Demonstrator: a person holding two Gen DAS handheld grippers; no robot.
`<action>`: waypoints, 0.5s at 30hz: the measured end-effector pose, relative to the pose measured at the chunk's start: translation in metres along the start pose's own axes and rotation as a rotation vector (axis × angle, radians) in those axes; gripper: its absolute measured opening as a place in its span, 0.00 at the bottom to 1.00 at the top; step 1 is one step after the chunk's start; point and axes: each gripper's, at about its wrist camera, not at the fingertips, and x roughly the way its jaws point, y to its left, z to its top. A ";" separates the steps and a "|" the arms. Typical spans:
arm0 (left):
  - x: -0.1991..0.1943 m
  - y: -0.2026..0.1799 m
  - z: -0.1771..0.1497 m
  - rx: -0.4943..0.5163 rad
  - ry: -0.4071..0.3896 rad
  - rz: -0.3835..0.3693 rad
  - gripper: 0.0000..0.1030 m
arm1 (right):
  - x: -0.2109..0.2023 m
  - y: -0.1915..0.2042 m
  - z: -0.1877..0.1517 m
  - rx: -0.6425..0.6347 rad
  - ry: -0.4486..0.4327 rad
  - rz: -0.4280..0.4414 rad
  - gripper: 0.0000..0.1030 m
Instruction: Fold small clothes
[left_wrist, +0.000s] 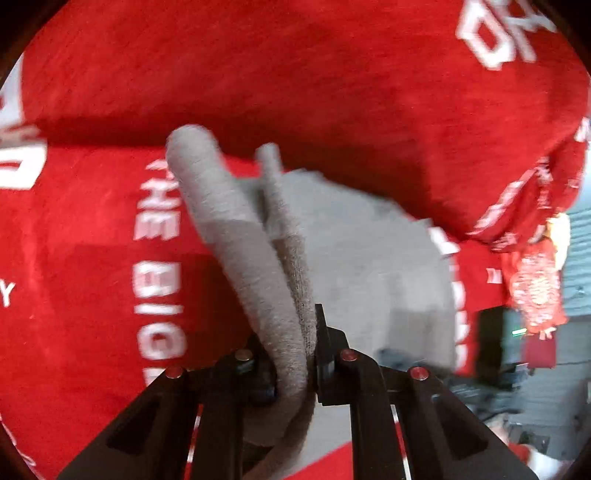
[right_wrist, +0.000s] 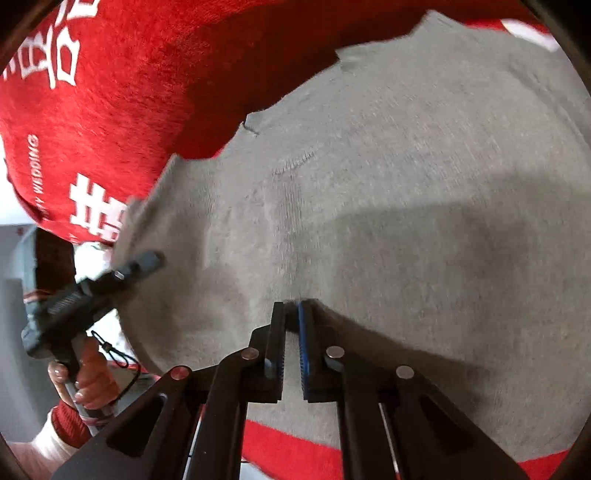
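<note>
A small grey knit garment (left_wrist: 354, 258) lies on a red cloth with white lettering (left_wrist: 92, 240). My left gripper (left_wrist: 295, 354) is shut on a doubled fold of the garment's edge, which rises between its fingers. In the right wrist view the same grey garment (right_wrist: 388, 184) fills most of the frame. My right gripper (right_wrist: 292, 314) is nearly shut, its tips pressed into a pinch of the grey fabric. The left gripper (right_wrist: 147, 260) shows at the garment's left edge, held by a hand.
A raised fold of the red cloth (left_wrist: 295, 74) runs behind the garment; it also shows in the right wrist view (right_wrist: 129, 92). The cloth's draped edge (left_wrist: 535, 236) hangs at the right, with dark equipment (left_wrist: 491, 339) and floor beyond.
</note>
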 end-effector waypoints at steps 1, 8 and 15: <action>-0.001 -0.013 0.001 0.018 -0.005 -0.018 0.15 | -0.005 -0.005 -0.002 0.015 -0.003 0.022 0.08; 0.037 -0.139 0.014 0.202 0.005 -0.102 0.15 | -0.066 -0.044 -0.001 0.126 -0.129 0.148 0.11; 0.156 -0.236 -0.003 0.339 0.139 -0.025 0.15 | -0.097 -0.108 0.000 0.254 -0.179 0.154 0.11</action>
